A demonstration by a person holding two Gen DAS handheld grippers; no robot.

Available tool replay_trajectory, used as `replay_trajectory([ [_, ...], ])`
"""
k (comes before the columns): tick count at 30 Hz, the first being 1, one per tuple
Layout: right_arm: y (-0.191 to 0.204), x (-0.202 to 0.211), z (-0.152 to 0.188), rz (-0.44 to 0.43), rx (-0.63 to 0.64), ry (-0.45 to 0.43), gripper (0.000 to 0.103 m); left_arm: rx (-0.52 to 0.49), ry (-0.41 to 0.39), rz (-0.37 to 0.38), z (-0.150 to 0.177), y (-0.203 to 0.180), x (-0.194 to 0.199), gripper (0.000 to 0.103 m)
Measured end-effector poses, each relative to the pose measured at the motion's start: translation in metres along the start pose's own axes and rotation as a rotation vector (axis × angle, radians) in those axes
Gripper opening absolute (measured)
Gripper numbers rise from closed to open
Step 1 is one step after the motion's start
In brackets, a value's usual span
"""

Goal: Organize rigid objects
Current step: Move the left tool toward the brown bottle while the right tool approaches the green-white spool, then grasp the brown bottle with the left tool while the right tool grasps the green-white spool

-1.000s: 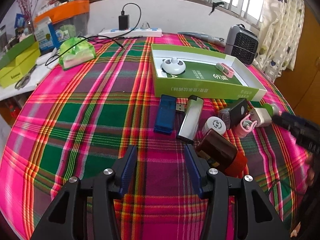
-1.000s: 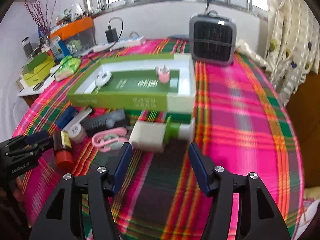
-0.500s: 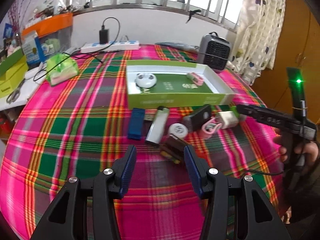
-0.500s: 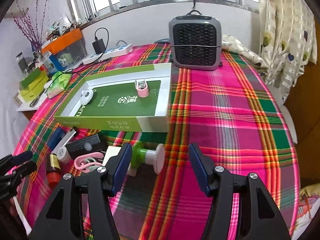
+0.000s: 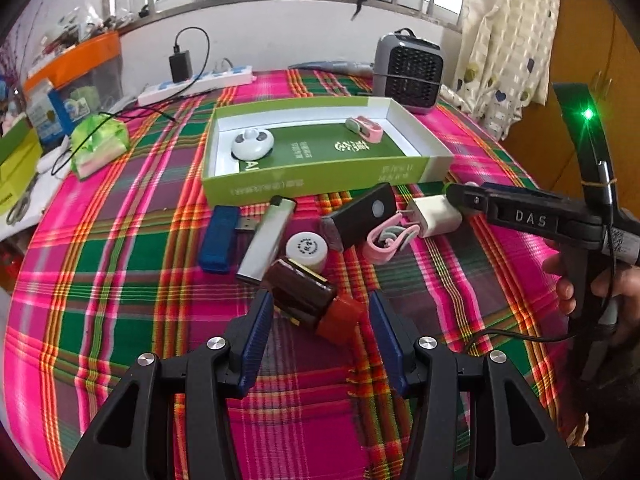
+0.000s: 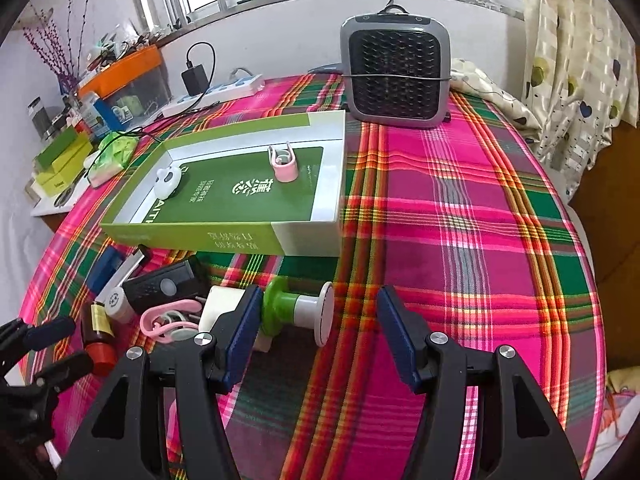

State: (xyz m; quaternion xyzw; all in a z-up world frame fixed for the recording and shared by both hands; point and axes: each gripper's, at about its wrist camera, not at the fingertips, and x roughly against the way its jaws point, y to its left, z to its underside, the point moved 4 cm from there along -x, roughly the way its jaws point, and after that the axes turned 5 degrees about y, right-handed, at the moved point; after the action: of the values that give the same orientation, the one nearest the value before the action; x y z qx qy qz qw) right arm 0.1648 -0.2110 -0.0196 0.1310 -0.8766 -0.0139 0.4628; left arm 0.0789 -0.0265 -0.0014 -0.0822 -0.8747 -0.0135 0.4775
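A green box lid (image 5: 320,184) (image 6: 224,236) holds a white round gadget (image 5: 253,145) and a pink clip (image 5: 366,129). In front of it lie a blue USB stick (image 5: 219,238), a silver lighter (image 5: 266,240), a white cap (image 5: 306,247), a black device (image 5: 360,216), a pink clip (image 5: 386,236), a white plug (image 5: 434,216) and a brown bottle with a red cap (image 5: 312,298). My left gripper (image 5: 320,320) is open, its fingers on either side of the bottle. My right gripper (image 6: 316,328) is open around a green-and-white spool (image 6: 298,310).
A grey heater (image 6: 396,72) stands behind the lid. A power strip (image 5: 196,84), a green bag (image 5: 98,144) and storage boxes (image 5: 72,72) sit at the far left. The plaid tablecloth (image 6: 460,220) stretches to the right of the lid.
Both grippers have moved forward and lower. The left now straddles the brown bottle; the right now straddles the green-and-white spool. Both stay open.
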Motion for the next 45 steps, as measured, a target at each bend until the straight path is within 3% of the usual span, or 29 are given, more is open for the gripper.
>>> replay_trajectory([
  [6, -0.001, 0.001, -0.002, 0.034, 0.007, 0.006, 0.059, 0.014, 0.049, -0.018, 0.005, 0.001, -0.013, 0.049],
  [15, -0.004, -0.001, 0.000, 0.056, 0.032, 0.019, 0.059, 0.052, 0.049, -0.049, 0.007, 0.019, -0.013, 0.049],
  [20, -0.002, 0.001, 0.000, 0.055, 0.054, 0.014, 0.041, 0.065, 0.042, -0.066, 0.009, 0.030, -0.010, 0.049],
  [25, 0.000, 0.002, 0.001, 0.054, 0.066, 0.008, 0.034, 0.078, 0.026, -0.079, 0.010, 0.043, -0.003, 0.049],
  [32, 0.001, 0.007, 0.007, 0.058, 0.066, 0.000, 0.034, 0.127, 0.021, -0.117, 0.016, 0.070, 0.001, 0.049],
  [38, 0.001, 0.021, 0.014, 0.057, 0.058, -0.029, 0.034, 0.163, 0.006, -0.085, 0.017, 0.080, 0.004, 0.049],
  [45, 0.011, 0.040, 0.028, 0.033, 0.063, -0.057, 0.034, 0.191, -0.028, 0.026, 0.014, 0.076, 0.010, 0.049],
])
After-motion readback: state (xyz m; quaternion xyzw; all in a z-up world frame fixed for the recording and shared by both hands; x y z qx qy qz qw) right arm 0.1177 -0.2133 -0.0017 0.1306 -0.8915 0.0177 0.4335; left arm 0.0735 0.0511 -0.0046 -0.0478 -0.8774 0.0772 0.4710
